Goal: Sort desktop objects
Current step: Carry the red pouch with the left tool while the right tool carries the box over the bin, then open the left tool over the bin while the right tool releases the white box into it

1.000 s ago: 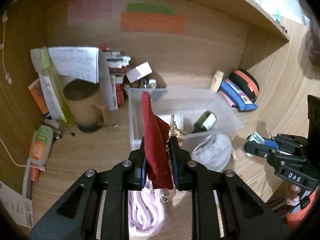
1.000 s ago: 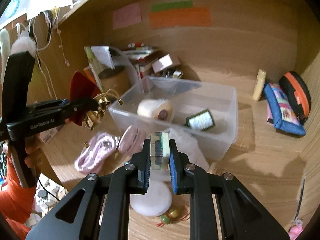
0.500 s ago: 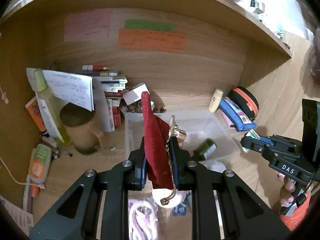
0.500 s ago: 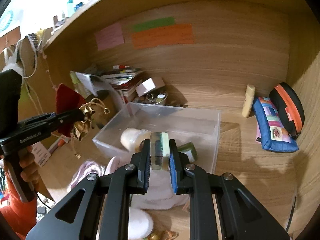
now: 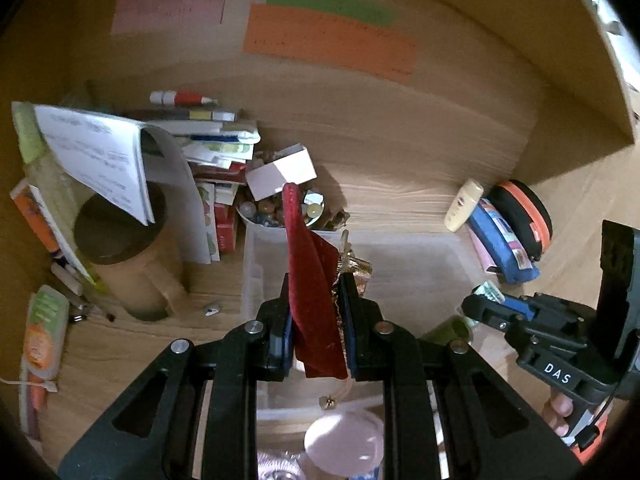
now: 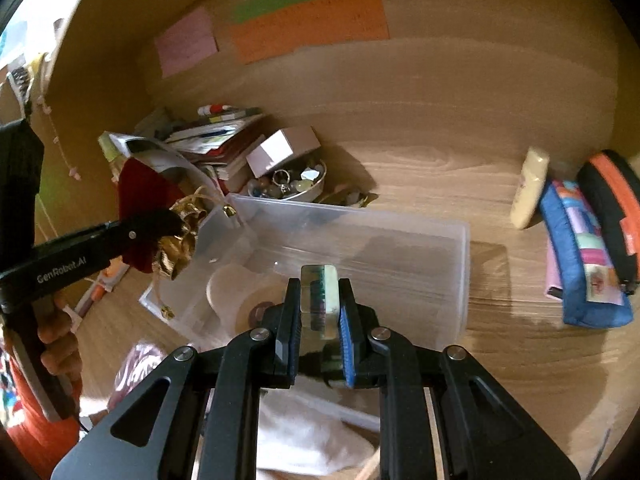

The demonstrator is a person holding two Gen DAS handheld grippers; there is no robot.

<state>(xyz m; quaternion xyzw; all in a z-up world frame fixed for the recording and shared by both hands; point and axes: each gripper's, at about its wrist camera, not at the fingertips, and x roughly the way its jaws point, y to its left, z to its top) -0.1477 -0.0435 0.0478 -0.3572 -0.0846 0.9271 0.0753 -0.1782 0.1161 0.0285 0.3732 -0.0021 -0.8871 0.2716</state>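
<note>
Squarely between hand-held gripper [image 5: 316,312] pads: red pouch [image 5: 310,280]

Both your grippers have travelled forward over the clear bin [image 6: 440,240]: its near rim, a second ago ahead of the left gripper [image 5: 316,312], now sits under it. The pink cord bundle [image 6: 136,364] and white pad [image 5: 344,444] have slid toward the frames' lower edge.

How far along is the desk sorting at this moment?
Done: a white roll already lies in the clear bin.
In hand: the left gripper is shut on a red pouch with gold trim; the right gripper is shut on a small clear block, both over the bin.
Left: a pink cable bundle and white cloth lie outside it.
</note>
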